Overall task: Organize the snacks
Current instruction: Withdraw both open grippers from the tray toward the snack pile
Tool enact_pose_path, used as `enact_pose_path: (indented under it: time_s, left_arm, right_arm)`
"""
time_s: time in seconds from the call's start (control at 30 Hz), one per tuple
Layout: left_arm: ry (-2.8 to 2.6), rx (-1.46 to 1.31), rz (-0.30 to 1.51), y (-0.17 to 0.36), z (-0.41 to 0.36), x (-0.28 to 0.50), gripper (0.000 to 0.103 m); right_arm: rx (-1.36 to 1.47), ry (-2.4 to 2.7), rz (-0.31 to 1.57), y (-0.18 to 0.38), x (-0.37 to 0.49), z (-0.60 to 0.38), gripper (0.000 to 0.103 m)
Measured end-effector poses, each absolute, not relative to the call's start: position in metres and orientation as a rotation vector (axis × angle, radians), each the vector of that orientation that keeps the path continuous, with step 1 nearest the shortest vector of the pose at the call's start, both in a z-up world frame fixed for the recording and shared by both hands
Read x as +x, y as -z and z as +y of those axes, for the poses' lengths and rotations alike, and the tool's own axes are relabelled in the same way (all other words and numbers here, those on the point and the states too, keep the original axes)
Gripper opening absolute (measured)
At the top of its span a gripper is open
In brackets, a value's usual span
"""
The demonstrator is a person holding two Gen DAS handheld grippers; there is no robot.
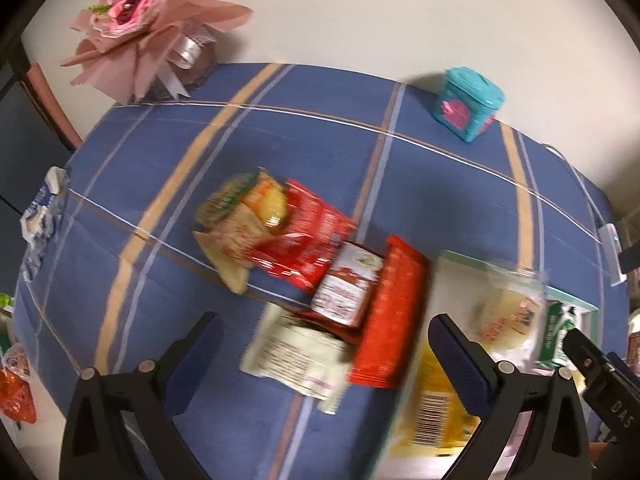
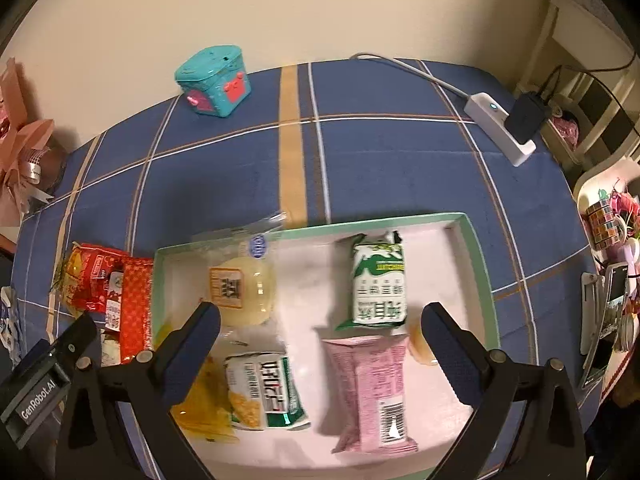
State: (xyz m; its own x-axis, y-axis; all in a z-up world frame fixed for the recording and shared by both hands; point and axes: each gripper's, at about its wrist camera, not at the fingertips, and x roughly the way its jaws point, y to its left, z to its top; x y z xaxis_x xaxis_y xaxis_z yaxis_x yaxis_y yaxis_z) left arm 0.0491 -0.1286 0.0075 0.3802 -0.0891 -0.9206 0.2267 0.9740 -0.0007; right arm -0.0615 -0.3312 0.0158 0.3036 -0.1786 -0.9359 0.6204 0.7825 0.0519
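Note:
In the left wrist view a heap of snacks lies on the blue plaid tablecloth [image 1: 280, 128]: red packets [image 1: 308, 240], a long red packet [image 1: 390, 312], a white packet [image 1: 296, 356] and a yellow-green bag [image 1: 240, 208]. My left gripper [image 1: 325, 322] hangs open above the heap, with nothing between its fingers. The right wrist view shows a green-rimmed tray [image 2: 476, 264] holding a green-white packet [image 2: 378, 280], a pink packet [image 2: 372, 392], a clear-wrapped bun [image 2: 244, 284], a corn snack packet [image 2: 264, 392] and a yellow packet [image 2: 204, 404]. My right gripper [image 2: 320, 314] is open over the tray, gripping nothing.
A teal tin [image 2: 214, 80] stands at the table's back edge by the wall. A pink bouquet [image 1: 160, 20] sits at the back left. A white power strip [image 2: 500, 128] with a plugged adapter lies at the right. A crumpled white-blue wrapper [image 1: 44, 208] hangs at the left edge.

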Motion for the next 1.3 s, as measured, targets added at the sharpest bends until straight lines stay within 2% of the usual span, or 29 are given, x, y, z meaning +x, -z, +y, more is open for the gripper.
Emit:
enact_pose_path:
  time_s: [0.83, 1.3]
  left_arm:
    - [0.021, 0.05, 1.139, -0.022, 0.014, 0.085, 0.103]
    - [0.031, 0.04, 1.327, 0.043, 0.018, 0.096, 0.103]
  right_arm:
    - [0.371, 0.33, 1.179, -0.009, 0.006, -0.204, 0.101]
    - [0.365, 0.262, 1.28, 0.024, 0.024, -0.156, 0.101]
